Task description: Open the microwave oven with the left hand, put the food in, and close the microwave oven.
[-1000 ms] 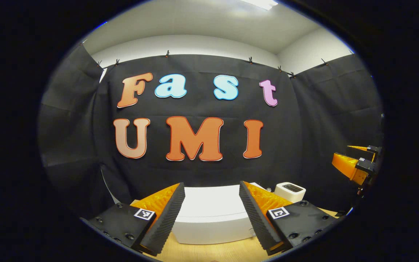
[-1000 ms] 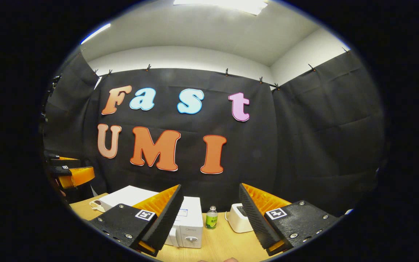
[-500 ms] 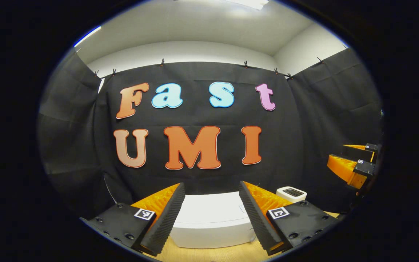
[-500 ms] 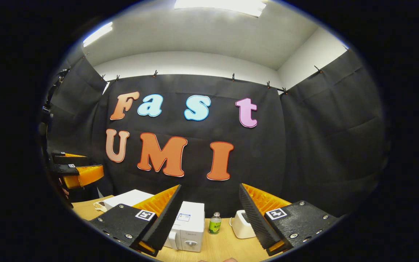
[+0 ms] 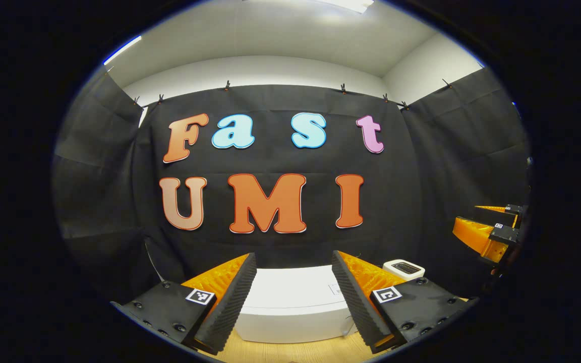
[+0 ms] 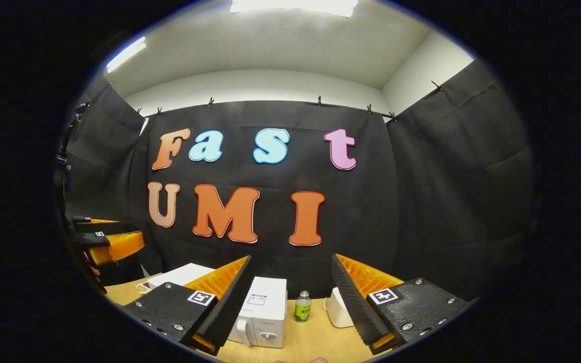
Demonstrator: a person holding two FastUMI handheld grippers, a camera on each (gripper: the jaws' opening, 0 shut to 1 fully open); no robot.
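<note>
Left gripper view: your left gripper (image 5: 293, 297) hangs with its jaws spread wide and nothing between them, and past them sits the white box-shaped microwave oven (image 5: 293, 310) on the light wooden bench (image 5: 290, 351). In the last second the picture has tipped a touch upward and then steadied, so more wall and a little less bench shows below the oven; you have hardly closed on it. Off to the far right, the small white toaster-like appliance (image 5: 404, 268) stands beyond the oven, and your right gripper (image 5: 489, 229) floats at the right edge, well apart from everything.

Right gripper view: your right gripper (image 6: 290, 297) also has its jaws released and empty. This camera has pitched up over the same second; the ceiling light now shows wider and the bench things sit lower. The oven (image 6: 263, 315) lies between the fingers, its door looking closed, with the small clear bottle with a green label (image 6: 302, 307) just to its right and the white appliance (image 6: 338, 312) beyond that. Your left gripper (image 6: 111, 242) hovers at the left edge.

My read: you're still at the start. The door is unopened, and I can't pick out the food with any confidence.
</note>
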